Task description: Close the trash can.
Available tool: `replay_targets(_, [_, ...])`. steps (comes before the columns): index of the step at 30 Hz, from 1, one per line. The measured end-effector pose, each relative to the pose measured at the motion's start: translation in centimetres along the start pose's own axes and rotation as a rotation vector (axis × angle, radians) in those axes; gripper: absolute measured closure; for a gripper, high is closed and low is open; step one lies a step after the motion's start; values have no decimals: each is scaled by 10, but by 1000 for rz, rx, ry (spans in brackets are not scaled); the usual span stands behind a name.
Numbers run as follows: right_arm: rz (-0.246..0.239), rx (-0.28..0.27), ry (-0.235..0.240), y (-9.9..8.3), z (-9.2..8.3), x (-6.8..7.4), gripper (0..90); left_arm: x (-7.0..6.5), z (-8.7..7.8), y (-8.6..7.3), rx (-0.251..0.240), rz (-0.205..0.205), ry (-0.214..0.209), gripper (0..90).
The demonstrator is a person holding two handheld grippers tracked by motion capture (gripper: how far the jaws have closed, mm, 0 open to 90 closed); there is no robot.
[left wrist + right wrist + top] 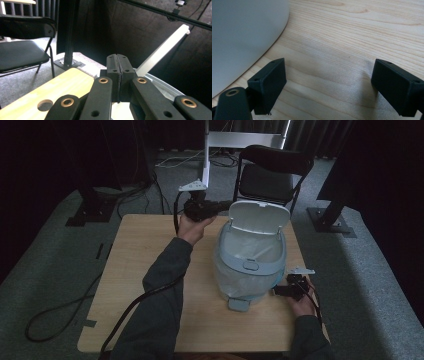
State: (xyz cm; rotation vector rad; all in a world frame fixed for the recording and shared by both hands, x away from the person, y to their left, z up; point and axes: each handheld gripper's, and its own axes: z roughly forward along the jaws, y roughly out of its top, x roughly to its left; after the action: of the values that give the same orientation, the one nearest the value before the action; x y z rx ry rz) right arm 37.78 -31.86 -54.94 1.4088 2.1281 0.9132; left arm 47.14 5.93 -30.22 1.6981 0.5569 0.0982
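Note:
A pale blue pedal bin (248,270) stands on the wooden table (145,245), lined with a clear plastic bag. Its white lid (259,217) is tipped up at the far side. My left gripper (223,205) is held level at the lid's left edge, and its jaws point right. In the left gripper view, my left gripper (117,66) has its pads pressed together with nothing visible between them, and the lid edge (162,50) and bin rim (160,85) lie just behind. My right gripper (278,291) rests on the table right of the bin. In its own view, my right gripper (328,75) is open over bare wood, beside the bin wall (242,37).
A black folding chair (270,175) stands behind the table's far edge, next to a white metal stand (206,160). The bin's pedal (238,304) sticks out toward the person. A cable (55,315) loops on the floor at the left. The tabletop has a round hole (45,105).

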Motion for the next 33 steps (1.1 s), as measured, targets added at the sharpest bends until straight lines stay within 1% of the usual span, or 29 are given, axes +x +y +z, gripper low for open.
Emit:
replay_targets(2, [0, 0, 0, 0, 0, 0, 116, -3, -1, -4, 25, 11, -8, 891])
replay_targets(5, [-1, 0, 0, 0, 0, 0, 116, -11, -2, -11, 65, 40, -29, 880])
replay_targets(6, [-1, 0, 0, 0, 0, 0, 116, -14, -2, -14, 76, 51, -38, 872])
replay_targets(9, [-1, 0, 0, 0, 0, 0, 116, -26, -5, -23, 112, 84, -41, 861])
replay_targets(11, [-1, 0, 0, 0, 0, 0, 116, -34, -9, -29, 115, 102, -50, 859])
replay_targets(13, [-1, 0, 0, 0, 0, 0, 116, -43, -12, -32, 116, 115, -46, 858])
replay_targets(14, [-1, 0, 0, 0, 0, 0, 116, -43, -12, -32, 116, 115, -46, 859])
replay_targets(15, [-1, 0, 0, 0, 0, 0, 116, -51, -14, -35, 122, 133, -40, 859])
replay_targets(19, [-1, 0, 0, 0, 0, 0, 116, -64, -12, -39, 154, 167, -25, 879])
replay_targets(21, [-1, 0, 0, 0, 0, 0, 116, -68, -8, -41, 172, 177, -31, 894])
replay_targets(22, [-1, 0, 0, 0, 0, 0, 116, -68, -8, -41, 172, 177, -31, 898])
replay_targets(23, [-1, 0, 0, 0, 0, 0, 116, -70, -5, -43, 188, 185, -31, 900])
replay_targets(25, [0, 0, 0, 0, 0, 0, 116, -70, -5, -43, 188, 185, -31, 900])
replay_targets(26, [-1, 0, 0, 0, 0, 0, 116, -70, -2, -44, 190, 165, -43, 900])
replay_targets(30, [-1, 0, 0, 0, 0, 0, 116, -74, -1, -44, 206, 179, -15, 900])
replay_targets(33, [-1, 0, 0, 0, 0, 0, 116, -76, -1, -46, 205, 170, -33, 900])
